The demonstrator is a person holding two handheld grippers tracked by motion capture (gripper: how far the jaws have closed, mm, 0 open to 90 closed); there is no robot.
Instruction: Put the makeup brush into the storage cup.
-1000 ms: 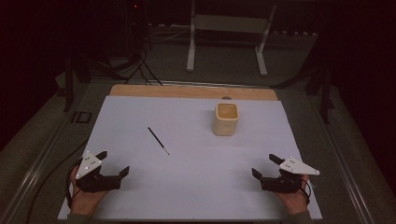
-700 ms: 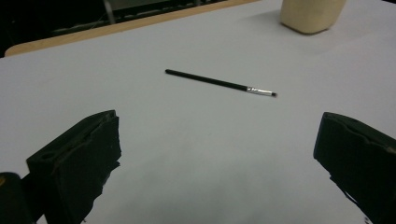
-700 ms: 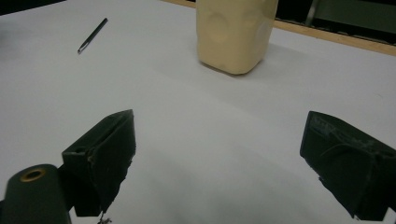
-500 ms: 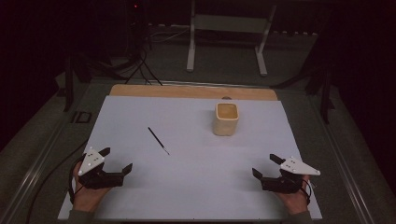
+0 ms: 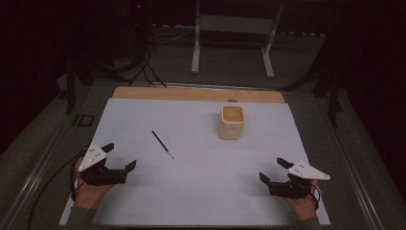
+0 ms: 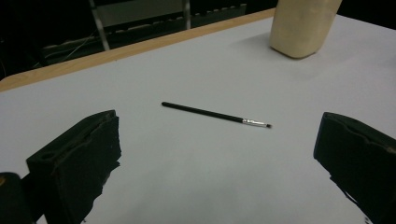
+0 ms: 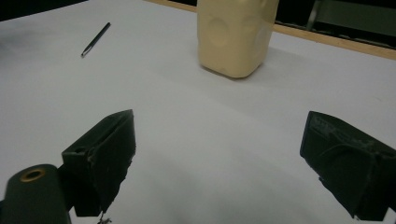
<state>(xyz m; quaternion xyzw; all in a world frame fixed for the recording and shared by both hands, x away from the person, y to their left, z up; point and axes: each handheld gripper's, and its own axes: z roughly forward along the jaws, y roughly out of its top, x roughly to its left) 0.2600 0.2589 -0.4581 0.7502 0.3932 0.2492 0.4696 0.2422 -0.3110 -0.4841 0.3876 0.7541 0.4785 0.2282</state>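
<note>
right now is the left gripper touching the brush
Apart. The left gripper view shows bare white mat between the open left gripper and the brush.

table (image 5: 143,92) | white sheet (image 5: 201,191) | on it: brush (image 5: 162,144), cream cup (image 5: 232,122)

no text, label, brand, number or sign can be read on anything in these pictures.
</note>
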